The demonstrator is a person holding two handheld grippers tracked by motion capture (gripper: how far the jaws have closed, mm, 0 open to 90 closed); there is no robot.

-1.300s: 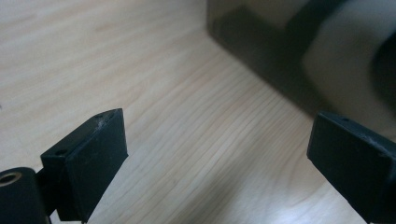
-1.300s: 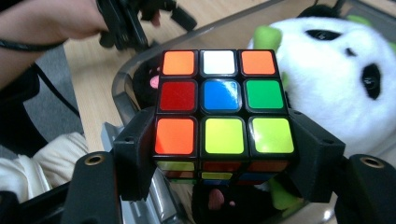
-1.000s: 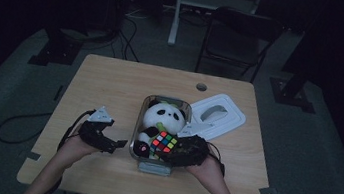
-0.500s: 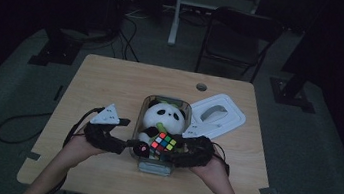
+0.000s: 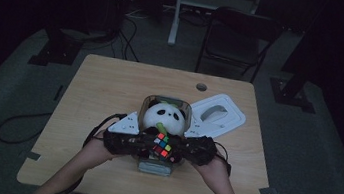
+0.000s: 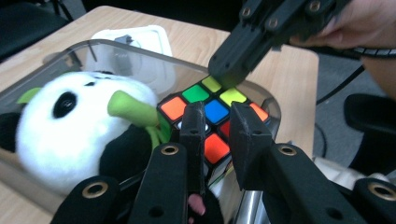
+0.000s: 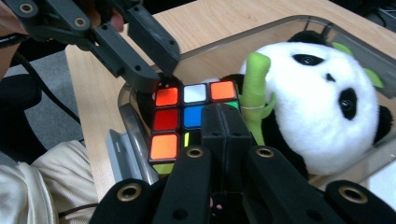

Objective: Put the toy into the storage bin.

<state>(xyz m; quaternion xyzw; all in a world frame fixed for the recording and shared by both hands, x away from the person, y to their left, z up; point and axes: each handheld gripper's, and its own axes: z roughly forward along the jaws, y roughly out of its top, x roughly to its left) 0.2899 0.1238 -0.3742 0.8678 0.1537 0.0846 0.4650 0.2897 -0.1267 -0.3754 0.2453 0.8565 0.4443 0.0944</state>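
Dark room, dimly lit, with grey carpet, loose cables on the floor at the left, and a black chair (image 5: 235,40) beyond the far edge of a light wooden counter (image 5: 111,81). A round cable hole (image 5: 201,87) sits near the counter's far edge. A person's forearms come in from the near side.

Near the middle of the counter stands a clear plastic container (image 5: 153,100), and its white lid (image 5: 218,115) lies flat just to the right of it. Inside, a plush panda (image 5: 163,116) fills the far part, with a green bamboo stalk across its front. A colourful puzzle cube (image 5: 162,145) sits in the near part of the container, beside the panda.

The left gripper (image 5: 142,144) reaches in from the left. Its jaws have just been closing and now stand narrowly apart over the cube; whether they press on it cannot be told.

The right gripper (image 5: 179,151) reaches in from the right. Its jaws are fully closed against each other, tips over the cube, holding nothing.
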